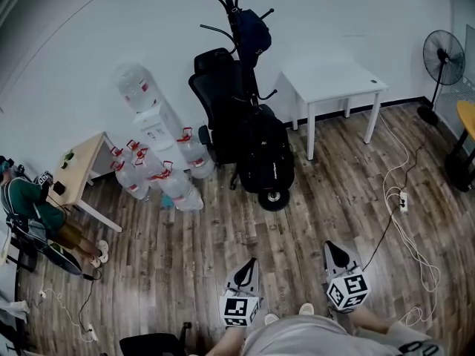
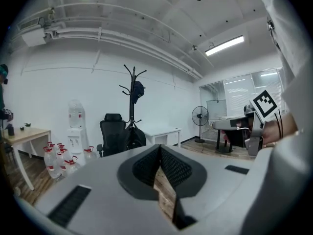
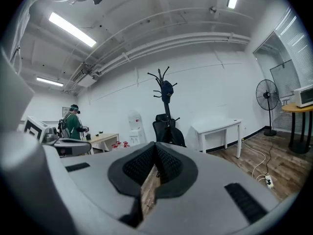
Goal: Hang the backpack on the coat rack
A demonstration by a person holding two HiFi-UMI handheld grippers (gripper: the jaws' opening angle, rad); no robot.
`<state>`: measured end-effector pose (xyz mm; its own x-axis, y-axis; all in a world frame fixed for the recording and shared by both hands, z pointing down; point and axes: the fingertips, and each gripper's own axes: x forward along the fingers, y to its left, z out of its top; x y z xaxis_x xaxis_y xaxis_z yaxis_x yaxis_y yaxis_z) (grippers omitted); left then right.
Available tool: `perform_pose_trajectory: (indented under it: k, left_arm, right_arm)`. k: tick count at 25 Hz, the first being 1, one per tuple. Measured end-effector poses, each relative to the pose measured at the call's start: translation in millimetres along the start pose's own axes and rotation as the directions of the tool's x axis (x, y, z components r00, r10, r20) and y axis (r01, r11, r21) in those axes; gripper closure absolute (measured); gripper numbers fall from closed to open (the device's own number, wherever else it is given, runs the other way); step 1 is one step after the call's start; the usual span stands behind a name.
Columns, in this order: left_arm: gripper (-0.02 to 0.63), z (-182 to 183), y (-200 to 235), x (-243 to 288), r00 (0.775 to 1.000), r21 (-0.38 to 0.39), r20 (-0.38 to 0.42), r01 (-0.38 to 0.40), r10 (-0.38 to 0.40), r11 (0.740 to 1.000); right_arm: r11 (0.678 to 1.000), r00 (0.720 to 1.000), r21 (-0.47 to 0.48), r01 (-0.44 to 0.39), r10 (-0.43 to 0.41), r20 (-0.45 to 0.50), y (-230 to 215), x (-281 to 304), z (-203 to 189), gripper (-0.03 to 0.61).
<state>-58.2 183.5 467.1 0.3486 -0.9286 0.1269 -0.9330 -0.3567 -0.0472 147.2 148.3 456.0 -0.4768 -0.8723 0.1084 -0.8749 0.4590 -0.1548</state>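
The black coat rack (image 1: 239,58) stands by the far wall. A black backpack (image 1: 266,154) sits low against its pole, near the round base; whether it hangs from a hook I cannot tell. A small dark bag (image 1: 251,30) hangs near the top. Both grippers are low in the head view, well short of the rack and pointing at it. My left gripper (image 1: 250,264) is shut with nothing in it, and so is my right gripper (image 1: 334,249). The left gripper view shows its closed jaws (image 2: 160,148) below the rack (image 2: 131,92) and backpack (image 2: 135,137). The right gripper view shows the same: jaws (image 3: 155,146), rack (image 3: 165,89), backpack (image 3: 177,137).
A black office chair (image 1: 215,87) stands right behind the rack. Left of it are a water dispenser (image 1: 152,121) and several water bottles (image 1: 159,173). A white table (image 1: 330,84) is to the right, a fan (image 1: 441,58) beyond. Cables and a power strip (image 1: 401,200) lie on the floor. A person (image 1: 30,210) sits at a wooden desk (image 1: 82,165).
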Motion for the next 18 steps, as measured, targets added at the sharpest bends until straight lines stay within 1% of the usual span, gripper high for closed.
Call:
perform_pose_trajectory:
  k: [4,7,13,18]
  left_arm:
    - [0.604,-1,-1,-3,1.000,-0.008,0.009,0.017,-0.017,1.000]
    - [0.604,0,-1,-3,1.000,-0.014,0.010,0.028,-0.028,1.000]
    - [0.604,-1,3,-6,0.999,-0.016,0.010,0.034,-0.034,0.999]
    - [0.604,-1,-1,-5,0.999,-0.012,0.009,0.044,-0.044,0.999]
  right_arm:
    - [0.999,1.000,-0.041,-0.027,0.026,-0.011,16,-2,-2,0.565]
    - [0.999,0.999,-0.029,-0.035,0.035,-0.018,21,1,-5,0.565]
    - [0.997,0.996,-0.044,-0.070,0.068,-0.049,36,6,-9,0.565]
    - [0.997,0.997,-0.038,-0.062,0.060,-0.042,33,1,-9,0.565]
